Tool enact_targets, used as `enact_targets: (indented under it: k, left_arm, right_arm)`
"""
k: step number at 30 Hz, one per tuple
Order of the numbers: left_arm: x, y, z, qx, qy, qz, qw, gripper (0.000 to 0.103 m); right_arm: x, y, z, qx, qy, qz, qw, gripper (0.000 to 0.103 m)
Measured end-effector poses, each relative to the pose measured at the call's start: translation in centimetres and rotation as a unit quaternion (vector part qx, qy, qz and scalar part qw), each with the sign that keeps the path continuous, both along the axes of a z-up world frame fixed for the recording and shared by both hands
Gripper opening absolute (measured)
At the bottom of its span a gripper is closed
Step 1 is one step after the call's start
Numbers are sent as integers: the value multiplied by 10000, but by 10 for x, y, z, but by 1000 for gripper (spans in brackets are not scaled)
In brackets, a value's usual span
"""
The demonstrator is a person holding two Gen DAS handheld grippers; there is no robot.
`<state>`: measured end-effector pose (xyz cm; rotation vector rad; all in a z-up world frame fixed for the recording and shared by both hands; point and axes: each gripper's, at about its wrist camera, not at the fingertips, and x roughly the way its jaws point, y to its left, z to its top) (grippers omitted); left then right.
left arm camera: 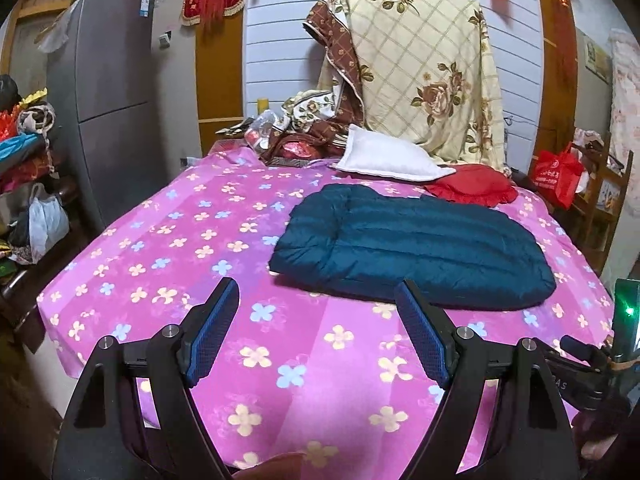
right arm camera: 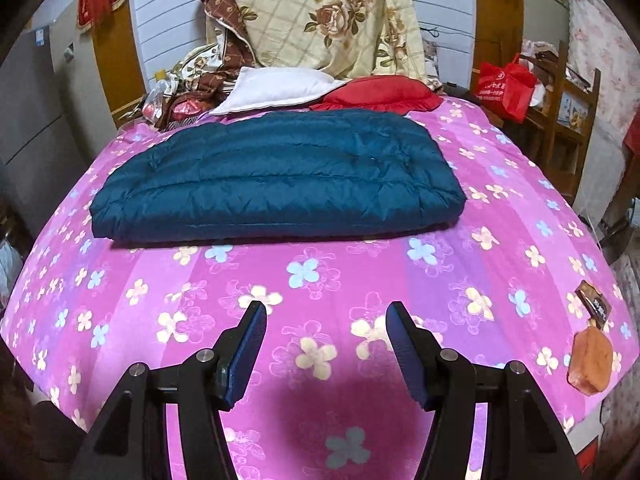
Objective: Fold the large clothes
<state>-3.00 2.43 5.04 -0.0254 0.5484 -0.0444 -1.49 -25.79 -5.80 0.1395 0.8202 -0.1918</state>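
Note:
A dark teal quilted down jacket (left arm camera: 416, 248) lies folded into a flat oblong on the pink flowered bed sheet (left arm camera: 180, 240). It also shows in the right wrist view (right arm camera: 276, 184), across the middle of the sheet (right arm camera: 320, 292). My left gripper (left arm camera: 318, 292) is open and empty, above the sheet just in front of the jacket's near left edge. My right gripper (right arm camera: 326, 312) is open and empty, above the sheet a short way in front of the jacket's near edge.
A white pillow (right arm camera: 276, 88) and a red pillow (right arm camera: 376, 94) lie behind the jacket. A flowered quilt (left arm camera: 420, 68) hangs at the headboard. A fridge (left arm camera: 108, 100) stands left, a wooden shelf with a red bag (right arm camera: 506, 86) right. Snack packets (right arm camera: 592, 364) lie at the bed's right edge.

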Motion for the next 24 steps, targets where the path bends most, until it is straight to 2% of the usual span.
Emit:
enact_targets:
  k: [5,9,16,24]
  left_arm:
    - [2,-10,-3,-105,221,-54,9997,81]
    - [1,-20,-9,-45,392,-109,9992,81]
    - [-7,-33,-13,166,220,-1,9996,81]
    - [-13,-23,-10,68,9,58,10000,82]
  right_arm:
    - [-9,-3,4,-208,-103,-39,9997,60]
    - [-14,-7,4,-260,-110,-84,9996,62]
    - [-19,-3,1,-543,-94,-74,9985,64]
    - [-20,9,0,-727,-49,27,9973,65]
